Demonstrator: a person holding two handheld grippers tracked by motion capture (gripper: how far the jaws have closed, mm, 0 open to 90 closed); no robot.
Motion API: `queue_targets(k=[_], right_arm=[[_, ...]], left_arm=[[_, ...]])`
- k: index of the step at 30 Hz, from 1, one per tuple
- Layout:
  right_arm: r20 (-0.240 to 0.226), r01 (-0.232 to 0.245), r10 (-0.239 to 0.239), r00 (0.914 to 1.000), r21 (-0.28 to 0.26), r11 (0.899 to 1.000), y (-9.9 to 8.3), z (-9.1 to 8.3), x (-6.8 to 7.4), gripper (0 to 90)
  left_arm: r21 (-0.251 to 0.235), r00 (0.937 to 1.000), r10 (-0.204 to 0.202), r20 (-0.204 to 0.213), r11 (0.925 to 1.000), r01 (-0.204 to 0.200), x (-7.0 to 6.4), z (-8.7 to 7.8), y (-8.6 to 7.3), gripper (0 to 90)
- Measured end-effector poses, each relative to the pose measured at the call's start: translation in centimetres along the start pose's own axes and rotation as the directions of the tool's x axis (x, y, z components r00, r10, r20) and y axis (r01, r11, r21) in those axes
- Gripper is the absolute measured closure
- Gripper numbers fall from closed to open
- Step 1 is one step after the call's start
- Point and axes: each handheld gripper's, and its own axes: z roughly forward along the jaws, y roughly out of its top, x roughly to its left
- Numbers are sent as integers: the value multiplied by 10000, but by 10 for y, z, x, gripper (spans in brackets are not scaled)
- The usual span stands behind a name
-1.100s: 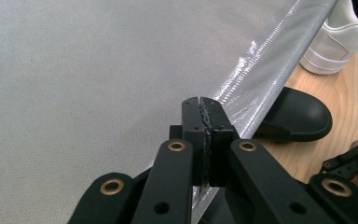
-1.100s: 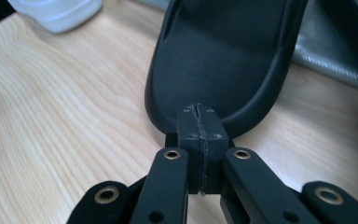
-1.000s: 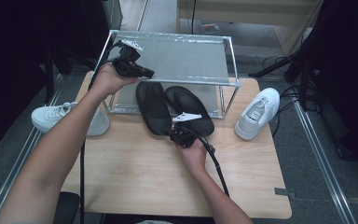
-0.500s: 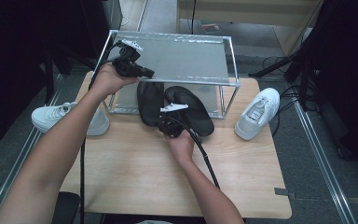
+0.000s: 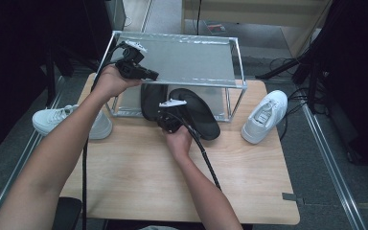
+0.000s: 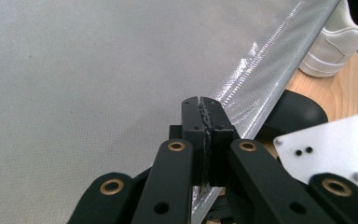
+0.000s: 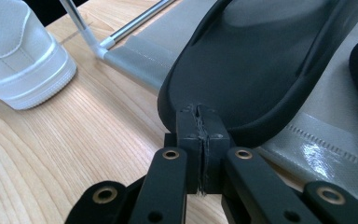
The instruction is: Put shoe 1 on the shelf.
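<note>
Two white sneakers sit on the wooden table (image 5: 139, 182): one sneaker (image 5: 265, 116) at three o'clock, the other sneaker (image 5: 60, 120) at nine o'clock.

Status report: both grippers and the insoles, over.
Left gripper shut on rack cover, holding it up. Right gripper shut on left insole's heel. Second insole alongside.

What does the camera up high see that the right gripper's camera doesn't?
The high view alone shows both hands, the left gripper pinching the top sheet of the rack, the second insole, and another white shoe. The right gripper view alone shows up close that the right gripper has its jaws shut on the insole's edge. Both show that insole, one white shoe and the wooden table.
</note>
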Motion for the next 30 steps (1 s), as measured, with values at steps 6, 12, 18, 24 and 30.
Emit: queue_targets(k=[6,12,18,24,30], right_arm=[[-492,-326,332,9982,122,9994,1,-9,-4,900],[-754,45,-39,9971,80,10000,-5,-31,-4,900],[-716,369,-360,9968,119,9992,-14,-58,-11,900],[-661,283,-286,9974,-55,9996,-29,-85,-20,900],[-605,334,-341,9976,-130,9994,-38,-113,-34,900]], left_arm=[[-21,10000,-60,49,10000,60,1,0,0,896],[-14,10000,-68,55,10000,68,1,0,0,897],[-18,9999,-112,46,9999,112,2,0,0,896],[-113,9996,-255,151,9996,257,3,1,-1,897],[-149,9997,-204,103,9997,206,2,1,-2,896]])
